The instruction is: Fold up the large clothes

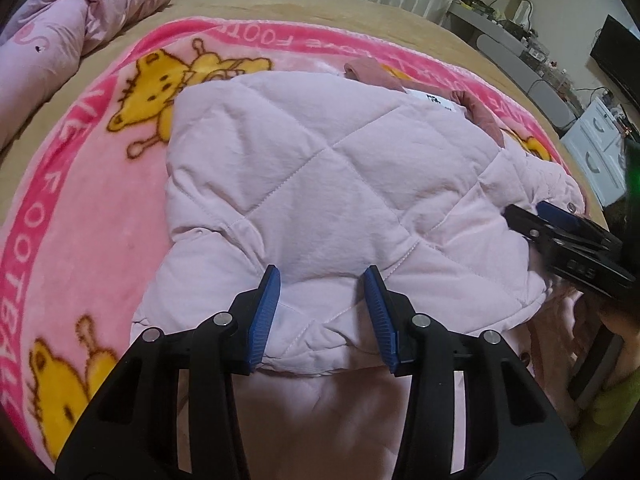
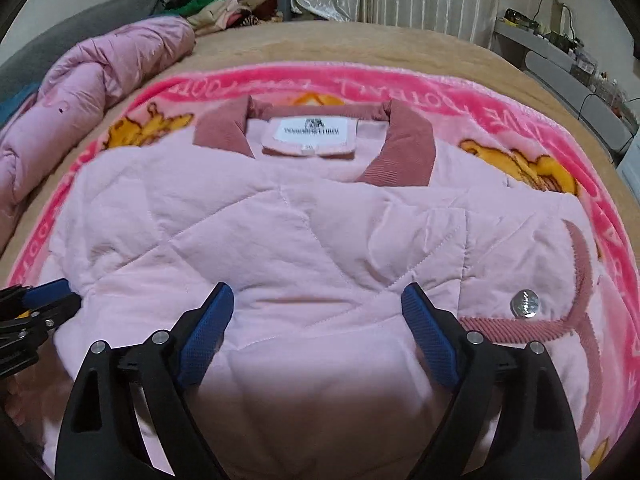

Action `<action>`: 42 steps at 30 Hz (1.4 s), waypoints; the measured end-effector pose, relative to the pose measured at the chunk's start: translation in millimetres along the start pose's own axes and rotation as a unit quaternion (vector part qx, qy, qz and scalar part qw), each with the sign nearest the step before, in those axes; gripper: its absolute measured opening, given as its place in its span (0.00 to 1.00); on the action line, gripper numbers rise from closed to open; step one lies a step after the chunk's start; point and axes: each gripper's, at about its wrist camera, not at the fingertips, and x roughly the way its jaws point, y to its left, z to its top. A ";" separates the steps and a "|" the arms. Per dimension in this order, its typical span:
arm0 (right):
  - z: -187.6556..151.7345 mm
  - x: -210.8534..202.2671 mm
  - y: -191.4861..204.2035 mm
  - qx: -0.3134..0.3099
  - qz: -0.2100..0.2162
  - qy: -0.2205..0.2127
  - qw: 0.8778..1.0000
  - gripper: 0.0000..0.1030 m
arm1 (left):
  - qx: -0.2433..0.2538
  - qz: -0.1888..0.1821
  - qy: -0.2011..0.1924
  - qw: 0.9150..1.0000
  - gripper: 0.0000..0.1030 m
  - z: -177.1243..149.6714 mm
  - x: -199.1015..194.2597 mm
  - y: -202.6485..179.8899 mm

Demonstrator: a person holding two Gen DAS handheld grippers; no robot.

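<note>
A pale pink quilted jacket lies partly folded on a pink cartoon blanket. In the right wrist view the jacket shows its dusty-rose collar, a white label and a silver snap button. My left gripper is open just above the near folded edge, holding nothing. My right gripper is open over the jacket's near part, empty. The right gripper also shows at the right in the left wrist view, and the left gripper shows at the left edge in the right wrist view.
A rolled pink quilt lies on the tan bed sheet at the left. A clothes pile sits at the far edge by curtains. A grey desk with clutter and white drawers stand to the right of the bed.
</note>
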 end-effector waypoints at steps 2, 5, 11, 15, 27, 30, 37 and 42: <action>-2.4 -17.1 -4.3 0.012 0.014 -0.019 1.000 0.85 | 0.002 0.005 -0.003 1.000 0.34 0.3 -4.3 -2.7; -8.7 -41.7 -10.5 0.029 0.030 -0.039 0.998 0.93 | 0.007 0.015 -0.005 1.000 0.37 0.4 -9.4 -5.8; -28.7 -77.6 -20.5 0.039 0.041 -0.056 0.997 0.96 | 0.020 0.023 -0.021 0.999 0.66 -2.5 -32.1 -16.6; -38.6 -96.4 -25.3 0.048 0.031 -0.072 0.996 0.96 | 0.029 0.019 -0.032 0.999 0.88 -6.6 -47.4 -26.0; -49.8 -133.9 -36.8 0.049 0.023 -0.092 0.994 0.96 | 0.052 0.018 -0.049 0.997 0.91 -18.8 -75.0 -55.8; -52.7 -141.0 -40.3 0.053 0.021 -0.096 0.994 0.96 | 0.056 0.017 -0.057 0.997 0.91 -20.9 -84.3 -58.9; -59.8 -152.3 -44.5 0.058 0.018 -0.101 0.993 0.96 | 0.052 0.017 -0.069 0.996 0.91 -25.9 -101.4 -58.2; -62.9 -157.6 -43.5 0.059 0.018 -0.104 0.993 0.96 | 0.047 0.018 -0.073 0.996 0.91 -29.4 -109.2 -55.3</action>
